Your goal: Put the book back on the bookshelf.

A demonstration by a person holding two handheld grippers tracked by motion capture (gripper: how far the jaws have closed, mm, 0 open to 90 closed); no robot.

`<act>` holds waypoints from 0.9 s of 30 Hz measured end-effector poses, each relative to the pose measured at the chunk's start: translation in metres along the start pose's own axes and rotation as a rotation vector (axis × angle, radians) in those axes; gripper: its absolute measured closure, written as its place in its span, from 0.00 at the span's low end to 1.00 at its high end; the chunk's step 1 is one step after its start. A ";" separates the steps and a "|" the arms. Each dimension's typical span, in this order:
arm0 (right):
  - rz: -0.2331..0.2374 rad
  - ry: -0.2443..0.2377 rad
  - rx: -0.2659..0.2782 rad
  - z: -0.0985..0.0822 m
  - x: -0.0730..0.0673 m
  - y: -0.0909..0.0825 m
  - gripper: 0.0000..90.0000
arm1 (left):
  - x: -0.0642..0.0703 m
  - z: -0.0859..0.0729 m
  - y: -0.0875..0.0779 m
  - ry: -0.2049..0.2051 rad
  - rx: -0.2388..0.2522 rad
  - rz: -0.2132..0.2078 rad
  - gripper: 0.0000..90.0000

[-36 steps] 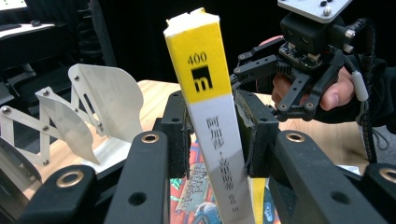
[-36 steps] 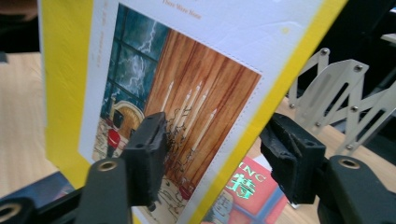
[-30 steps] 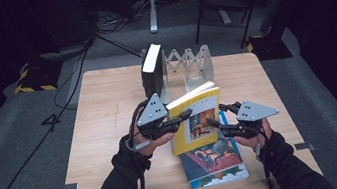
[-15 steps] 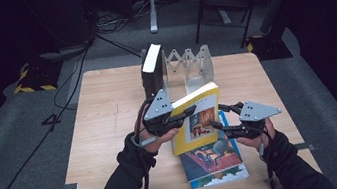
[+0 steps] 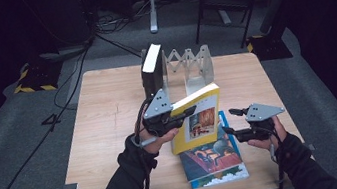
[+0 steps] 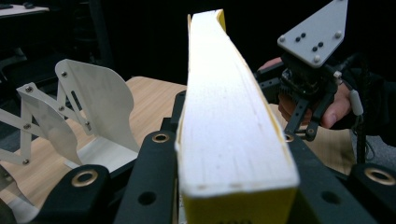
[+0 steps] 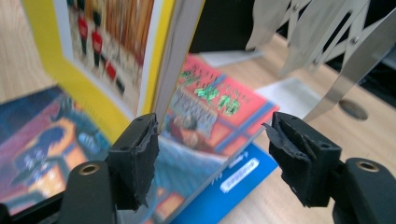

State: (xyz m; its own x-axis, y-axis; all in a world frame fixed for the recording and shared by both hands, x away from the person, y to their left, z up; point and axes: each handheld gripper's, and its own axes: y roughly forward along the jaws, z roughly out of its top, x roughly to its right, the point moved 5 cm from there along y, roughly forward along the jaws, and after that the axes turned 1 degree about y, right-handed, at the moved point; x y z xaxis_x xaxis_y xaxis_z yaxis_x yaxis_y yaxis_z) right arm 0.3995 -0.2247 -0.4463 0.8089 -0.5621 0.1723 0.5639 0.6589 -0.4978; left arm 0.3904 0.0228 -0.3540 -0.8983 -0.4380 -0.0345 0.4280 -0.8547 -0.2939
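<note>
Item: yellow book [image 5: 199, 115], held on edge above the middle of the table [image 5: 108, 113], page block up and spine down, its long axis running from our near left toward the far right corner. Our left gripper [image 5: 172, 118] is pinching it at the near end; in the left gripper view the page block [image 6: 229, 121] sits clamped between both black jaws. Our right gripper [image 5: 234, 124] hovers just beside the book's right face with its jaws spread, nothing between them; the right gripper view sets the yellow cover [image 7: 98, 60] by one pad. Also present: two books stacked flat [image 5: 212, 161] near the near edge, a metal expanding rack [image 5: 192, 65] at the far edge, one black book [image 5: 152, 71] standing in its left end. We judge one book shelved, one lifted and on its way, two left.
</note>
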 end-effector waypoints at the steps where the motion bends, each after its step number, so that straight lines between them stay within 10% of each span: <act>1: 0.007 -0.002 -0.016 -0.003 -0.001 0.000 0.37 | 0.000 0.001 -0.001 0.002 -0.003 0.007 0.83; 19: -0.104 0.088 -0.112 -0.044 0.028 -0.023 0.35 | -0.012 0.005 -0.019 0.009 -0.017 0.148 0.83; 27: -0.158 0.130 -0.130 -0.055 0.041 -0.027 0.35 | -0.035 0.008 -0.035 -0.004 -0.010 0.295 0.83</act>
State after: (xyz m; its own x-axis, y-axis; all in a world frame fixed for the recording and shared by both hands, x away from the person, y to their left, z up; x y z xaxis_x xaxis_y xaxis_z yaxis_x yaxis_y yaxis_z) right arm 0.4086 -0.2931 -0.4729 0.6796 -0.7182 0.1495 0.6486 0.4931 -0.5798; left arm 0.4081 0.0659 -0.3349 -0.7347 -0.6684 -0.1160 0.6697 -0.6873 -0.2815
